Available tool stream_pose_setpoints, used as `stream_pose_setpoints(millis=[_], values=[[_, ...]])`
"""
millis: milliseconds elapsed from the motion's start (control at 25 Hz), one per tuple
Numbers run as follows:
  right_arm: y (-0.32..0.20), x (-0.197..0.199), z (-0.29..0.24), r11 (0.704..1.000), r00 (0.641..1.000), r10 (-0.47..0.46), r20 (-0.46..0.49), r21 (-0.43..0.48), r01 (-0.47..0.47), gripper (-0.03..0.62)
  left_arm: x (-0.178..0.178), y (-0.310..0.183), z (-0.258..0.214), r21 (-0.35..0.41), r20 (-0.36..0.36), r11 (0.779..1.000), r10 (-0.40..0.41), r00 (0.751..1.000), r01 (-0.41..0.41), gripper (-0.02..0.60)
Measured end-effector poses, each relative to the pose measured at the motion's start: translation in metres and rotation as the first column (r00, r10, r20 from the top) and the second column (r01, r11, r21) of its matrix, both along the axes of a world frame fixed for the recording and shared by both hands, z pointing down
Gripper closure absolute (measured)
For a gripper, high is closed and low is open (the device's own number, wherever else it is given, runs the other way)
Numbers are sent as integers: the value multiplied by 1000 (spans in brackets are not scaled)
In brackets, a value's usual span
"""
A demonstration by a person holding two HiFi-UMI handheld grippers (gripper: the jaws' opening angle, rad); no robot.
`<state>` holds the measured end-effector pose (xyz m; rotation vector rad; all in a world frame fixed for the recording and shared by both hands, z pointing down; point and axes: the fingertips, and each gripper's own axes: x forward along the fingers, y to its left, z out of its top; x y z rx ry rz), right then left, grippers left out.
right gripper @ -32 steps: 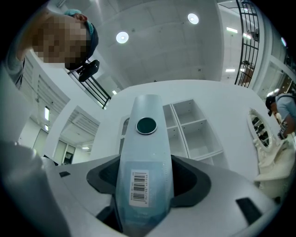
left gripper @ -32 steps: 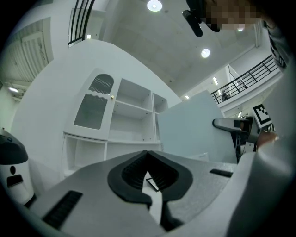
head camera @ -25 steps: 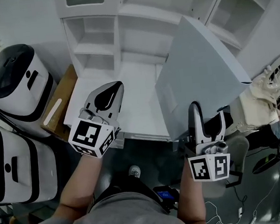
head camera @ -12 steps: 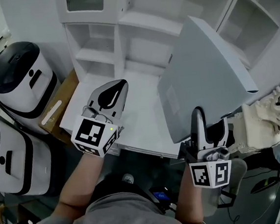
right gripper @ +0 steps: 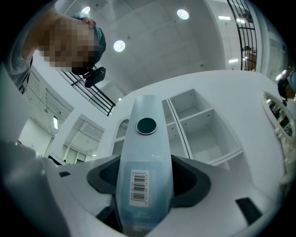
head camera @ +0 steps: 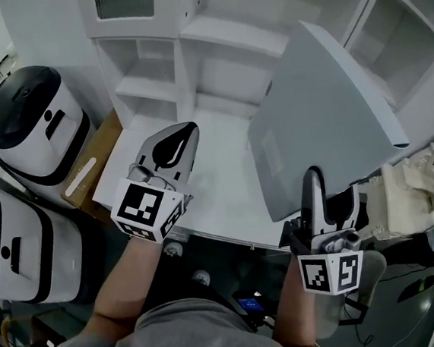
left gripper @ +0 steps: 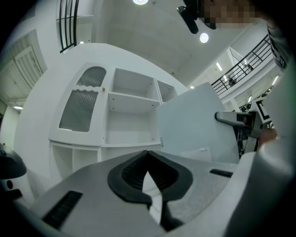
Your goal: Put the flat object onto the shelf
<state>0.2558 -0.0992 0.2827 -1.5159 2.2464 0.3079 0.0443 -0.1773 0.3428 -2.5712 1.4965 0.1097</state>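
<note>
A large flat grey binder (head camera: pixel 322 117) stands upright, tilted, in front of the white shelf unit (head camera: pixel 190 49). My right gripper (head camera: pixel 330 194) is shut on its lower edge. In the right gripper view the binder's spine (right gripper: pixel 145 171), with a barcode label and a round hole, fills the space between the jaws. My left gripper (head camera: pixel 177 138) hovers over the shelf unit's white ledge (head camera: pixel 211 188), jaws together and holding nothing. From the left gripper view, the binder (left gripper: pixel 194 120) sits right of the open shelf compartments (left gripper: pixel 132 111).
Two white-and-black machines (head camera: pixel 32 122) (head camera: pixel 18 249) stand at the left, beside a brown cardboard box (head camera: pixel 97 154). A second white shelf unit (head camera: pixel 402 29) is at the upper right. Cables and clutter (head camera: pixel 418 203) lie at the right.
The view and both grippers have shifted slightly toward the shelf unit. The binder stays in the right gripper and sits a little further right. The left gripper stays shut.
</note>
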Motion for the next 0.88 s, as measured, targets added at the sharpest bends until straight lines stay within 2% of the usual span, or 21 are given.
stream_pose_setpoints(millis=[240,400,600,880], values=[[-18,-7,-6,999,998,53,-22,5,-53,276,-3,-34,0,-7,-9,999,37,999,-37,575],[-28,-17,-20,994,993,110,-49,32,-109,276,-2,-60,-7,5,-28,995,101,995,-101,575],[-51,-35,-40,983,983,174,-62,63,-170,276,-8,-102,-17,15,-33,986,169,985,-169,575],[-42,-60,-63,968,967,231,-103,127,-218,276,-15,-118,-37,77,-20,964,256,967,-253,575]])
